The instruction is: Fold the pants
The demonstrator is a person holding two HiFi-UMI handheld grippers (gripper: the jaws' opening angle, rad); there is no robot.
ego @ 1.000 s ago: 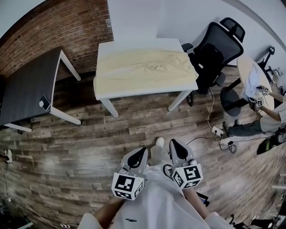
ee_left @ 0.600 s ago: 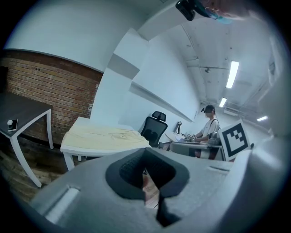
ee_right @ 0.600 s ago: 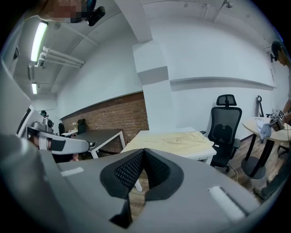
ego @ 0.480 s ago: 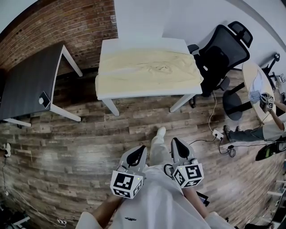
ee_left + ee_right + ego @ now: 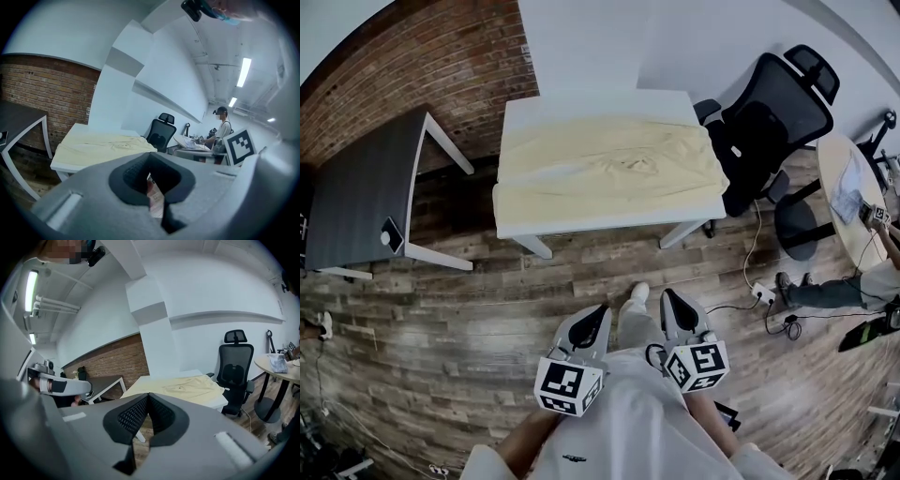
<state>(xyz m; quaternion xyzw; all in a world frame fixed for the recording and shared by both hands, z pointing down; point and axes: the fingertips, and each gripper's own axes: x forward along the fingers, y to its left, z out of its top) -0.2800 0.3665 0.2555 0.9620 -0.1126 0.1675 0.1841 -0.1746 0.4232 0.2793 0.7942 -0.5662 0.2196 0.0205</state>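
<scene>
Pale yellow pants (image 5: 605,169) lie spread flat over a white table (image 5: 581,101), waist toward the right; they also show as the pants (image 5: 103,143) and the pants (image 5: 180,387) in the gripper views. Both grippers are held close to the person's body, well short of the table, over the wooden floor. My left gripper (image 5: 592,319) is shut with nothing in it, and its jaws meet at the left gripper (image 5: 149,176). My right gripper (image 5: 673,305) is shut and empty too, jaws closed together at the right gripper (image 5: 148,401).
A dark table (image 5: 356,187) stands to the left of the white one. A black office chair (image 5: 764,112) sits right of it, by the pants' waist end. A round table (image 5: 853,183) with a seated person (image 5: 872,272) is far right. Cables and a power strip (image 5: 761,292) lie on the floor.
The white table with the pants has come closer and sits lower in the head view; both grippers have advanced toward it, still shut.
</scene>
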